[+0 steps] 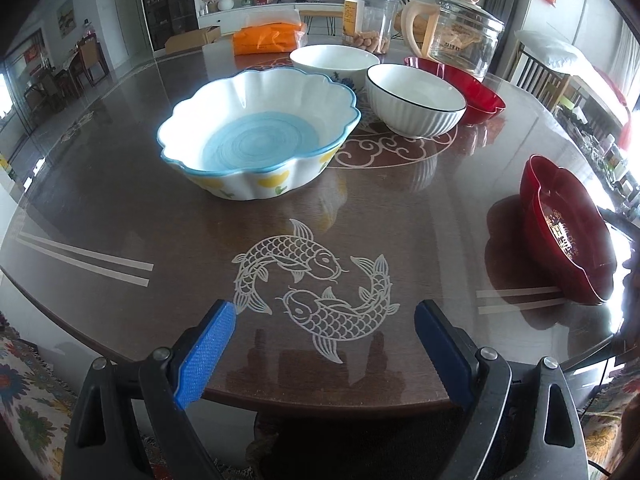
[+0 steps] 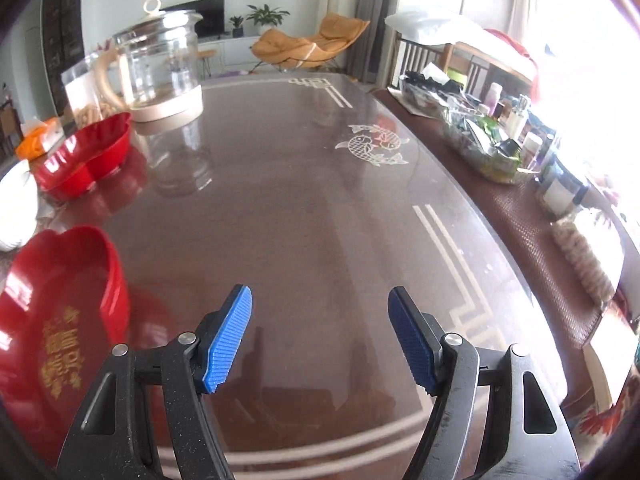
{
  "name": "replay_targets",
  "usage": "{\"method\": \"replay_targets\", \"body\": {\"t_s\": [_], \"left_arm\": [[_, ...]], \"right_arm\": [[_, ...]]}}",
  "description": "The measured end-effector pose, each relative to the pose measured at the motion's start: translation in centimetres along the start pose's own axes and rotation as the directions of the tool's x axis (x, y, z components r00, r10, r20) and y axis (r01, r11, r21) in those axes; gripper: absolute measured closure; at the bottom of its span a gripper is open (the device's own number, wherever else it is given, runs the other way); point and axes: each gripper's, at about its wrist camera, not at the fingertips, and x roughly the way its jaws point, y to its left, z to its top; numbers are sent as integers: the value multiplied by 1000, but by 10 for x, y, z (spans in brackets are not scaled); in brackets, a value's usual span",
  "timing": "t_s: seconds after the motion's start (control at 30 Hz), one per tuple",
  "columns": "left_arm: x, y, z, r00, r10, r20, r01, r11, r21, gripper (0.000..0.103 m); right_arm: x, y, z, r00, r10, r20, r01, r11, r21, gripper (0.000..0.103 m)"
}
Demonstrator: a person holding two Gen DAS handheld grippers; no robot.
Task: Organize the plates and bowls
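Note:
A large scalloped bowl (image 1: pixel 256 136) with a blue inside stands mid-table. Behind it stand a plain white bowl (image 1: pixel 332 62) and a ribbed white bowl with a dark rim (image 1: pixel 414 100). A red lobed dish (image 1: pixel 476 94) sits behind the ribbed bowl and also shows in the right wrist view (image 2: pixel 86 156). A second red dish with gold lettering (image 1: pixel 568 232) sits near the table's right edge and shows in the right wrist view (image 2: pixel 56 328). My left gripper (image 1: pixel 324 320) is open and empty near the front edge. My right gripper (image 2: pixel 320 320) is open and empty, just right of the lettered red dish.
A glass kettle (image 1: pixel 460 36) and a clear jar of snacks (image 1: pixel 370 20) stand at the back, with an orange packet (image 1: pixel 268 38) to their left. A tray of bottles and clutter (image 2: pixel 500 136) lines the side counter right of the dark glass-topped table (image 2: pixel 320 200).

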Motion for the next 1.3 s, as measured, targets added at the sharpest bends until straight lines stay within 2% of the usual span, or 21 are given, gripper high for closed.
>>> {"method": "replay_targets", "body": {"t_s": [0.1, 0.27, 0.3, 0.4, 0.57, 0.73, 0.83, 1.0, 1.13, 1.3], "left_arm": [[1, 1, 5, 1000, 4, -12, -4, 1000, -31, 12], [4, -13, 13, 999, 14, -35, -15, 1000, -21, 12], [4, -16, 14, 999, 15, -38, -16, 1000, -9, 12], [1, -27, 19, 999, 22, -27, -21, 999, 32, 12], [-5, -34, 20, 1000, 4, -2, -4, 999, 50, 12], [-8, -23, 16, 999, -26, 24, 25, 999, 30, 12], [0, -13, 12, 999, -38, -6, 38, 999, -2, 12], [10, -4, 18, 993, -116, -25, 113, 989, -95, 12], [6, -8, 26, 989, -151, -4, 150, 984, -93, 12], [0, -6, 27, 991, -126, 34, 128, 990, -64, 12]], "right_arm": [[30, 1, 21, 1000, 10, -6, -10, 999, 39, 29], [64, 17, 59, 996, 90, -20, -89, 993, 76, 29], [71, 24, 66, 996, 78, -32, -76, 995, 59, 19], [87, 38, 80, 996, 73, -54, -72, 997, 17, 9], [90, 37, 82, 996, 75, -58, -73, 997, 22, 7], [90, 37, 82, 996, 74, -58, -73, 997, 22, 7], [91, 37, 82, 996, 74, -58, -73, 997, 23, 7], [91, 37, 82, 996, 74, -59, -73, 997, 23, 7], [90, 38, 82, 996, 74, -58, -73, 997, 23, 7], [90, 38, 82, 996, 74, -58, -73, 997, 23, 7]]}}
